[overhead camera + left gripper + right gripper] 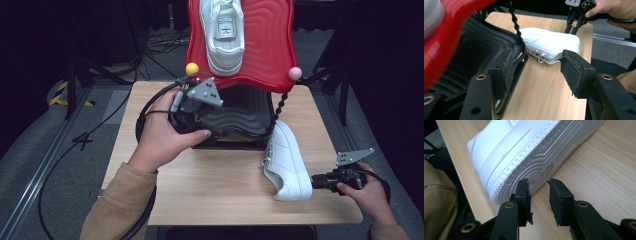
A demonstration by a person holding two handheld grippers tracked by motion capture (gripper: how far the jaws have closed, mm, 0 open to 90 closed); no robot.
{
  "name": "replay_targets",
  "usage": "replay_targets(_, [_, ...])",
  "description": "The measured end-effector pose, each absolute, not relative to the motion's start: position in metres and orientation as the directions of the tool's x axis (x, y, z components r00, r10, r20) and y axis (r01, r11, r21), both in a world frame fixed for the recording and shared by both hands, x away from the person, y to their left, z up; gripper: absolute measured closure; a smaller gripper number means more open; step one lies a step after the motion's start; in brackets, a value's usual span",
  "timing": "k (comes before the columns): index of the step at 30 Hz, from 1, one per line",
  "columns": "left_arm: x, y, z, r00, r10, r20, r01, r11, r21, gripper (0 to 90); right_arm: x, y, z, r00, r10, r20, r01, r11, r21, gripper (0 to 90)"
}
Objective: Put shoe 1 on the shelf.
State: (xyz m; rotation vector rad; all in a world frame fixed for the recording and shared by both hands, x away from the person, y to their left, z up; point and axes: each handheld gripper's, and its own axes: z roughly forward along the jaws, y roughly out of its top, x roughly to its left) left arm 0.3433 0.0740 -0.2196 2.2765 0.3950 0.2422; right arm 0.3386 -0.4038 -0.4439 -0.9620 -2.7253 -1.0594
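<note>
White sneaker point(286, 162) lies on its side on the bench point(215, 190), just right of the black tray point(240, 117), sole facing the right gripper point(539, 187). Right gripper jaws slightly apart at the heel sole, nothing between them. Left gripper point(535, 68) jaws wide apart over the tray edge, holding nothing. Second sneaker point(223, 35) sits on the red tier point(270, 45).

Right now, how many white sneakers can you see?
2. One sneaker on the red shelf sits upright at the top; one sneaker on the table lies on its side beside the black tray.
</note>
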Motion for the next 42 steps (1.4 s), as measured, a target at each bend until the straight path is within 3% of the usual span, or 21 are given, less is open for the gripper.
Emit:
replay_targets(16, [0.324,0.098,-0.317,0.92,0.392,-0.021,0.257,-0.561,0.787,43.5,0.346,-0.401,-0.443,-0.804,0.536,0.259,0.568,0.561,0.602,68.8])
replay_targets(30, [0.319,0.105,-0.368,0.893,0.443,-0.078,0.325,-0.517,0.792,42.3,0.343,-0.4,-0.438,-0.802,0.544,0.248,0.561,0.541,0.627,69.0])
replay_targets(37, [0.321,0.107,-0.376,0.886,0.457,-0.083,0.344,-0.526,0.778,41.5,0.342,-0.4,-0.434,-0.792,0.553,0.258,0.571,0.521,0.635,74.2])
replay_targets(42, [0.322,0.105,-0.384,0.882,0.463,-0.081,0.358,-0.55,0.755,41.0,0.338,-0.397,-0.427,-0.758,0.59,0.277,0.607,0.483,0.631,83.5])
